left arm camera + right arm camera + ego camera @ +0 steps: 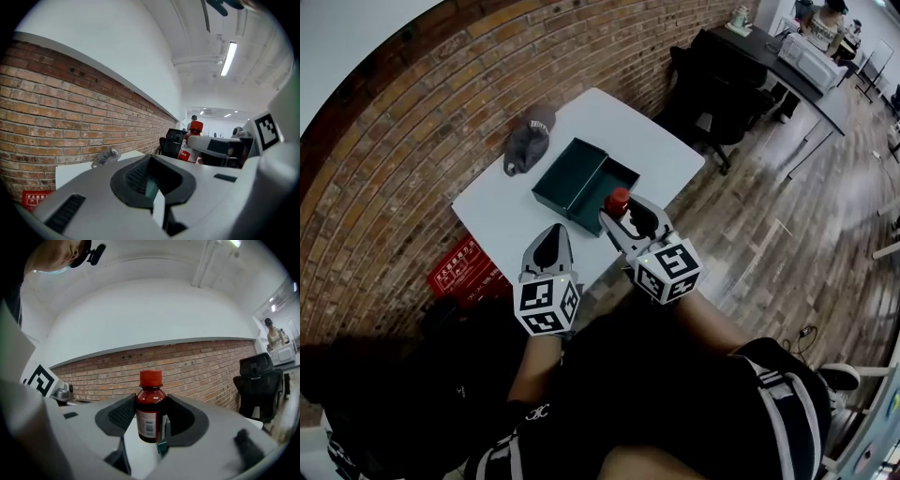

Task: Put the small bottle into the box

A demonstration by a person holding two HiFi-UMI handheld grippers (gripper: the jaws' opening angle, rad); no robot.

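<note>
A small dark-red bottle [618, 201] with a red cap is clamped upright in my right gripper [623, 214], which is shut on it. It hangs over the near right corner of the open dark green box [602, 178] on the white table [497, 211]. The box's lid [567, 173] lies against its left side. In the right gripper view the bottle [150, 411] fills the gap between the pads [123, 414], its barcode label facing the camera. My left gripper [551, 242] is shut on nothing near the table's front edge. Its view shows the closed jaws and the bottle [191, 142] to the right.
A grey cap [530, 139] lies on the table left of the box. A brick wall [412, 112] runs behind the table, and a red sign [467, 272] sits on the floor below it. Black office chairs [712, 80] and a desk with a person stand far right.
</note>
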